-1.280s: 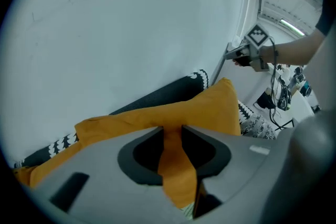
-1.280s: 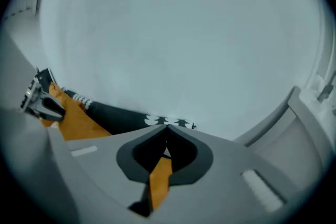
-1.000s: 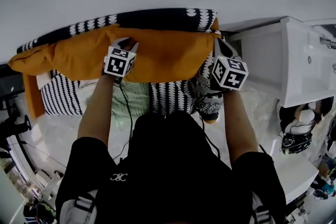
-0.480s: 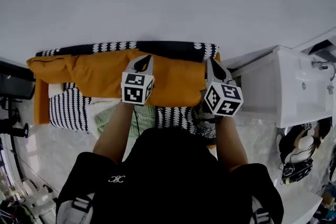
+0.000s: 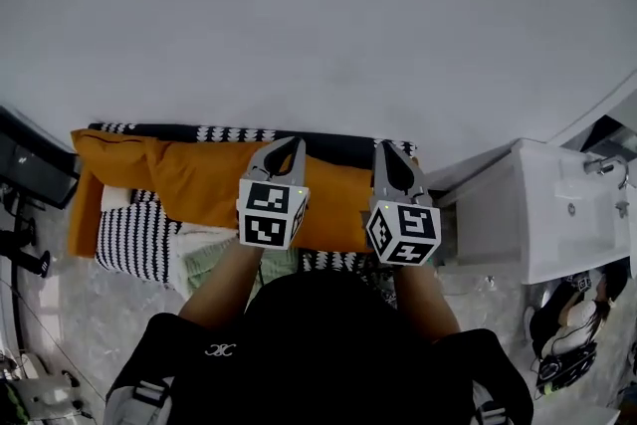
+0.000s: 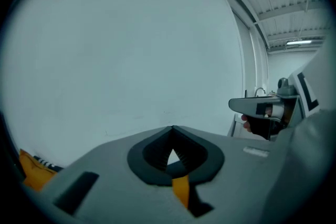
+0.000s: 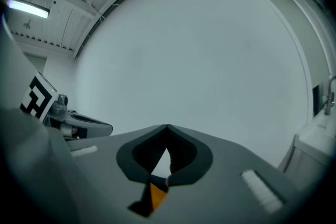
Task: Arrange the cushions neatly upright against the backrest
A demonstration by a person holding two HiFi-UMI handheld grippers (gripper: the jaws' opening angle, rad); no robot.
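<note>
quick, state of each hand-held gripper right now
left hand-held gripper: closed, holding the orange cushion
right hand-held gripper: closed, holding the same orange cushion

Left hand-held gripper point(image 5: 289, 145) and right hand-held gripper point(image 5: 384, 146) higher above orange cushion point(image 5: 189, 176) (left jaws together)
</note>
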